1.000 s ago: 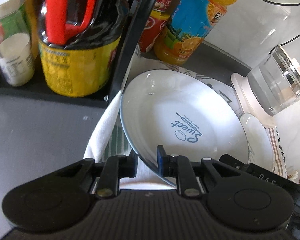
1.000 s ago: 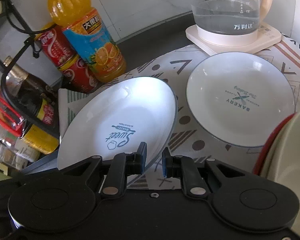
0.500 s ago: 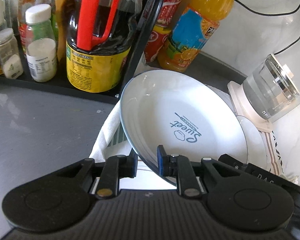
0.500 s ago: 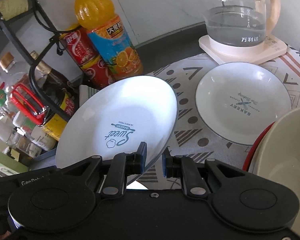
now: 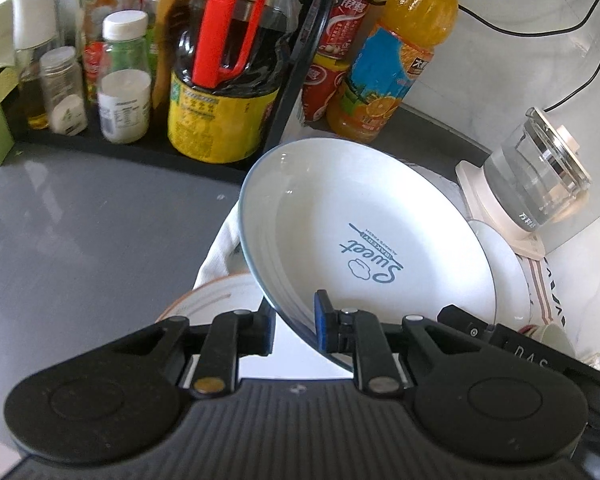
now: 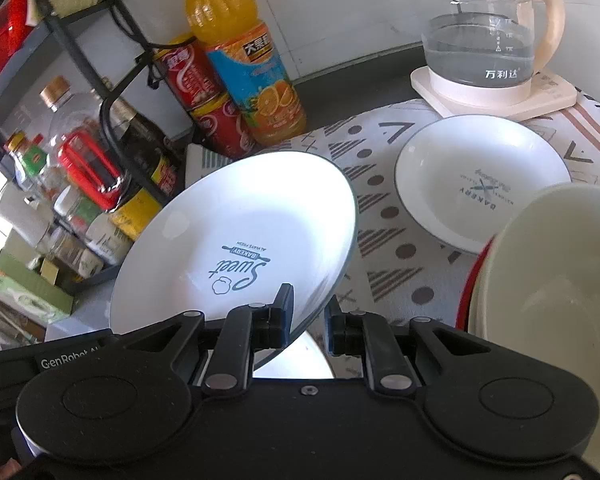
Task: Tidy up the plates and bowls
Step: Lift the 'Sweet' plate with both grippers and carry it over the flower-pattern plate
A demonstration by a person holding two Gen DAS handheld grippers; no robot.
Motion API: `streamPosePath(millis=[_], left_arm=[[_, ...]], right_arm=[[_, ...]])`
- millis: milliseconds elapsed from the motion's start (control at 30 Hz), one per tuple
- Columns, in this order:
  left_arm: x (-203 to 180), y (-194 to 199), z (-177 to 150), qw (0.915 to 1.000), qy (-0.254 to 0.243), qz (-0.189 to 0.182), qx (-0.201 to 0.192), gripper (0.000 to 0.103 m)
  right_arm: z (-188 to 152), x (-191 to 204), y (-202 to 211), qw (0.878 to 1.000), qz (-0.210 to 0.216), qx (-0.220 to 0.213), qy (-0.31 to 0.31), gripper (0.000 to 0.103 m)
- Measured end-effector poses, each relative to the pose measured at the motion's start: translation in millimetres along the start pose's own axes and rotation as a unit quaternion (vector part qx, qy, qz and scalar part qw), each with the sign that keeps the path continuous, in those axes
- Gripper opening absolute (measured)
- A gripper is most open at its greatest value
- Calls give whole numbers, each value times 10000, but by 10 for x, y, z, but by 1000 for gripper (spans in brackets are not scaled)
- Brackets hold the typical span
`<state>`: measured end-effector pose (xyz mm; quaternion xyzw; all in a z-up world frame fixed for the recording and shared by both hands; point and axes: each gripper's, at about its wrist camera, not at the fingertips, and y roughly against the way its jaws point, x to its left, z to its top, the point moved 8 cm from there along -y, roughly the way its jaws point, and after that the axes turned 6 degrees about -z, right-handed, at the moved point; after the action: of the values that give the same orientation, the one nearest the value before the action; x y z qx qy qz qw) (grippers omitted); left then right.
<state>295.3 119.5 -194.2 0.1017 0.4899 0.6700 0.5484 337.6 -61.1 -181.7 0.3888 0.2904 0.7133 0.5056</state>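
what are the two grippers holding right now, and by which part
Both hold the same white round plate with blue "Sweet" lettering, tilted, by its near rim: the left gripper and the right gripper each pinch the edge.

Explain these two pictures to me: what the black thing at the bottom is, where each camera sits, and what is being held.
No robot here: a person holds a two-finger gripper in each hand, and each carries a fisheye camera looking along its fingers. The black shape at the bottom is the gripper itself. Left gripper and right gripper both pinch the rim of one white "Sweet" plate, tilted above the patterned cloth. On the cloth lie a second plate, a glass kettle on its base, and a cream bowl close to the right camera. An orange juice bottle and red cans stand behind.
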Motion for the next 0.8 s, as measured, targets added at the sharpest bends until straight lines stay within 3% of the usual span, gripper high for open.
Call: streamPosePath(millis=[800], left_arm=[[81,434,-741,9987,337,358,-101,18]], right_arm=[[-507,-59,304,9985,195,208,458,15]])
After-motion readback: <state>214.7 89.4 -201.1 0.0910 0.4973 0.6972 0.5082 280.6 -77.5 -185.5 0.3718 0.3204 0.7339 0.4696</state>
